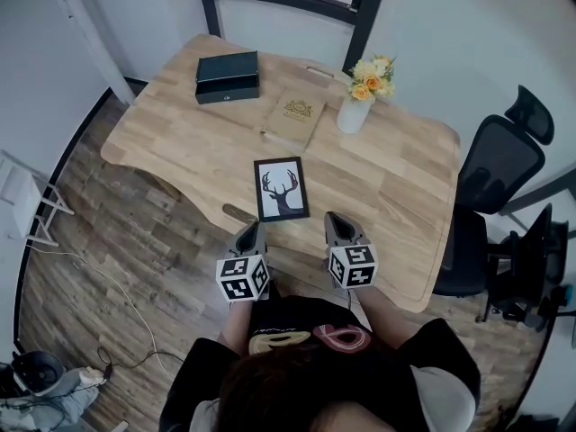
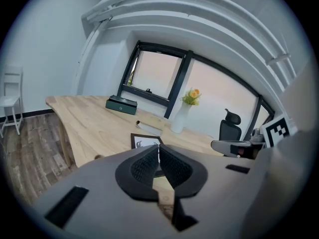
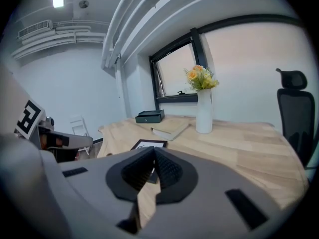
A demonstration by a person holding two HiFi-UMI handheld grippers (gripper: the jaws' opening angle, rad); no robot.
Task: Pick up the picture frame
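Your left gripper (image 1: 250, 230) and right gripper (image 1: 336, 218) sit at seven and five o'clock of the flat picture frame (image 1: 282, 189), jaws together and empty, probably staged to bracket it.

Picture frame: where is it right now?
In the head view the picture frame lies flat near the front edge of the table, just ahead of and between the left gripper and right gripper, with the book behind it.

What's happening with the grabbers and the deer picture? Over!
Left gripper shut, empty. Right gripper shut, empty. Picture frame flat on table, just ahead, untouched. Book, vase, box beyond it, none blocking.
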